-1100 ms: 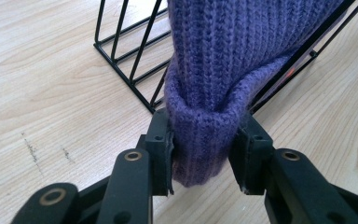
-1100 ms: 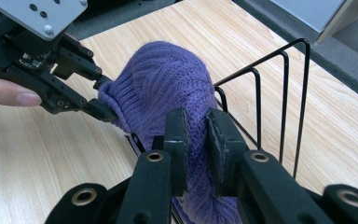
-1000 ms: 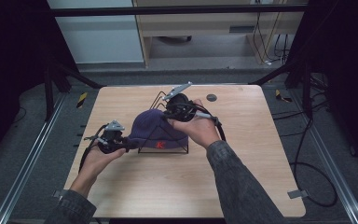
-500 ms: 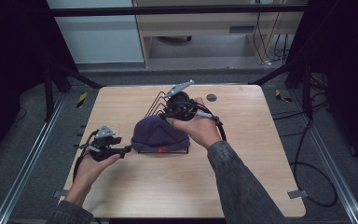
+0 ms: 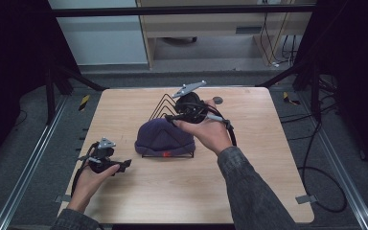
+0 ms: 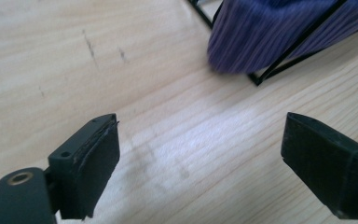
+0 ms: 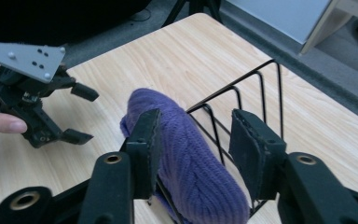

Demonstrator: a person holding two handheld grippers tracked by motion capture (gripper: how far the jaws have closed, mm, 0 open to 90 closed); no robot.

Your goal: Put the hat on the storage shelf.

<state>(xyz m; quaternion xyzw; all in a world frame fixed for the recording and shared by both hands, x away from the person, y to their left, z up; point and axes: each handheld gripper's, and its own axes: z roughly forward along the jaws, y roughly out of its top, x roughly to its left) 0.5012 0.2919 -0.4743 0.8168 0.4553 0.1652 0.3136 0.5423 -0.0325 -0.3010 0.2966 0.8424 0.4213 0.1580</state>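
Note:
A purple knit hat [image 5: 160, 136] is draped over a black wire rack [image 5: 160, 103] at the middle of the wooden table. My left gripper [image 5: 124, 164] rests low over the table to the hat's left, clear of it. Its jaws have just been opening and stand wide with bare wood between them [image 6: 205, 158]; the hat [image 6: 270, 32] lies ahead of them. My right gripper [image 5: 175, 118] hangs over the hat's far top. Its jaws [image 7: 196, 130] have just been opening too; the hat [image 7: 191, 177] lies between them, and the right pad stands off it beside the rack [image 7: 261, 74].
A small dark round disc [image 5: 218, 100] lies on the table behind the right hand. The table [image 5: 268, 191] has bare wood at the front and right. Black frame posts and cables stand around it on the floor.
My left gripper has let go of the hat's left edge, opened wide and drawn back left and toward the front edge. The right gripper's jaws have parted over the hat.

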